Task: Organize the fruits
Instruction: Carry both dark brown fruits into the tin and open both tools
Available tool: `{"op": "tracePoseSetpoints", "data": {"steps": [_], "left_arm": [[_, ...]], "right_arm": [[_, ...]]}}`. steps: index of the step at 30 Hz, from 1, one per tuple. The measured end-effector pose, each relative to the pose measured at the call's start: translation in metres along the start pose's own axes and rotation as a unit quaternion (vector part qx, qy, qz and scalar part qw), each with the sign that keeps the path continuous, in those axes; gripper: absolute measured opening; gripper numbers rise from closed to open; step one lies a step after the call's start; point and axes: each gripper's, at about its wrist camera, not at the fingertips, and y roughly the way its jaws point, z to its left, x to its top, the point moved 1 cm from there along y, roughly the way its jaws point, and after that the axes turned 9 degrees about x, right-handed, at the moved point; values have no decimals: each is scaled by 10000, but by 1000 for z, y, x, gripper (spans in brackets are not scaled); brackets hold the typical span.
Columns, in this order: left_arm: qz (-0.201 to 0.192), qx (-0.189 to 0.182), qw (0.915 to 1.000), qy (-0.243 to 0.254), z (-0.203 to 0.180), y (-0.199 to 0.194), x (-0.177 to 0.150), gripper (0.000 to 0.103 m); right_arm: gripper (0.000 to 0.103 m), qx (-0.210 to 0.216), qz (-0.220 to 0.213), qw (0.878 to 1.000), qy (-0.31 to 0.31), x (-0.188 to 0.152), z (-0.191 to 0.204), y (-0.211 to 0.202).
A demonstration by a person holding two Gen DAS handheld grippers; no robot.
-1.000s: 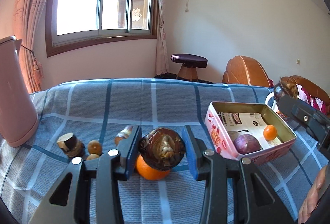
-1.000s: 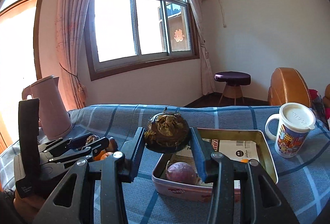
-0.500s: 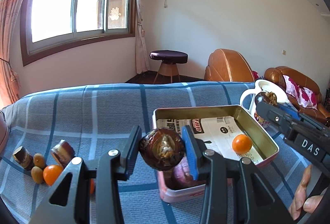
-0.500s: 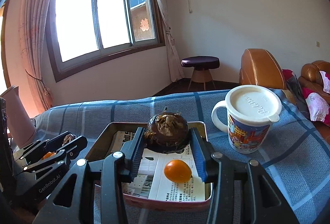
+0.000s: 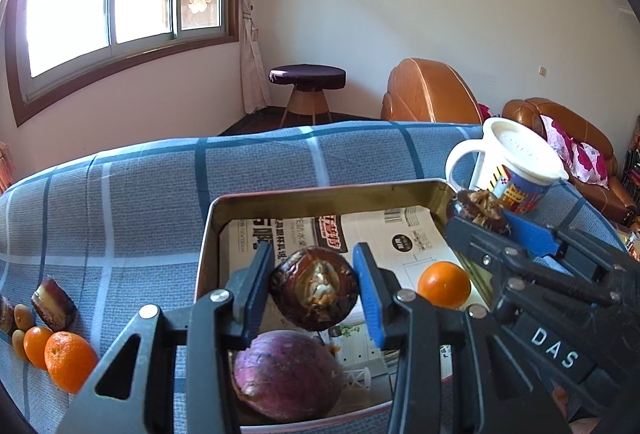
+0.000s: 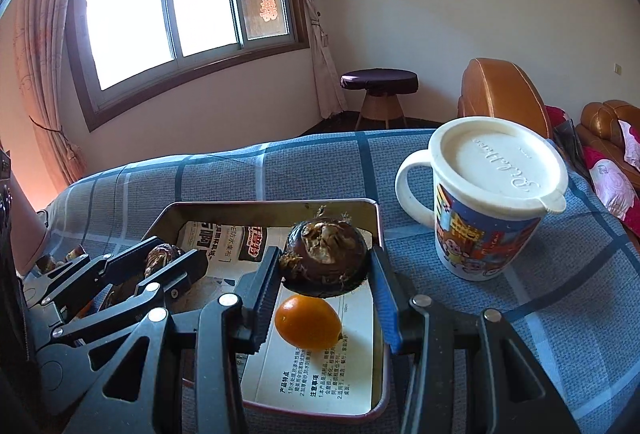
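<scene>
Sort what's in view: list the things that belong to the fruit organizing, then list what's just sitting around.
Job:
left gripper and its dark brown fruit
right gripper and its dark brown fruit
metal tin
small orange fruit
purple fruit
loose oranges

Lying about:
lidded mug
stool

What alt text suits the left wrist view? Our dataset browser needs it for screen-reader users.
The left hand-held gripper grips a dark brown water chestnut above a metal tin holding a purple bulb and a small orange. The right hand-held gripper brings another chestnut over the tin's far corner.
</scene>
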Motion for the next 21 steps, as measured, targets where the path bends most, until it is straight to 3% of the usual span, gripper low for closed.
{"op": "tracePoseSetpoints", "data": {"steps": [14,21], "left_arm": [[541,99,9984,-132,1,25,-2,43],[411,68,9989,-232,2,22,-1,47]], "right_arm": [[46,92,240,9996,-86,-4,4,11],[48,604,244,9974,311,-3,-5,9]]}}
